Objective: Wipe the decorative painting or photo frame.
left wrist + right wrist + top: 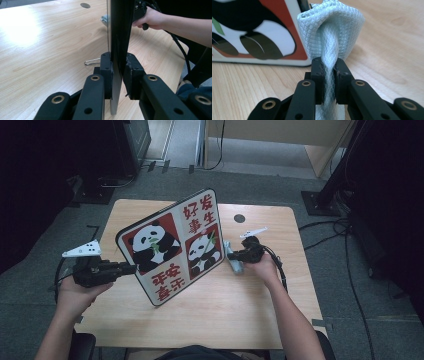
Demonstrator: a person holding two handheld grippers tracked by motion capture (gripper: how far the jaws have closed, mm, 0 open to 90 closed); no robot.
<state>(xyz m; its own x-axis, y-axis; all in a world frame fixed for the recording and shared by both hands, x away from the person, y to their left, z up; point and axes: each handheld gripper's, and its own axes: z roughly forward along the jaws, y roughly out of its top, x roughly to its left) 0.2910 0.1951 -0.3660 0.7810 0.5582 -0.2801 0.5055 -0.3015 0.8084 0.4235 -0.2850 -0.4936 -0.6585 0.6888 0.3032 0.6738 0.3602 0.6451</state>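
A square panda board (172, 245) with red panels and Chinese characters stands tilted on one corner on the wooden table (240, 295). My left gripper (131, 268) is shut on its left edge; in the left gripper view the board (120, 32) runs edge-on up between the pads. My right gripper (239, 256) sits just right of the board, shut on a pale blue-grey cloth (232, 260). The cloth (332, 32) bunches up above the jaws in the right gripper view, close to the board's face (257, 30).
A round cable hole (239, 218) sits near the table's far edge. A bent wire clip (92, 61) lies on the table beside the board. Black cables (345, 250) trail over the grey floor at the right. Dark equipment stands at the far left.
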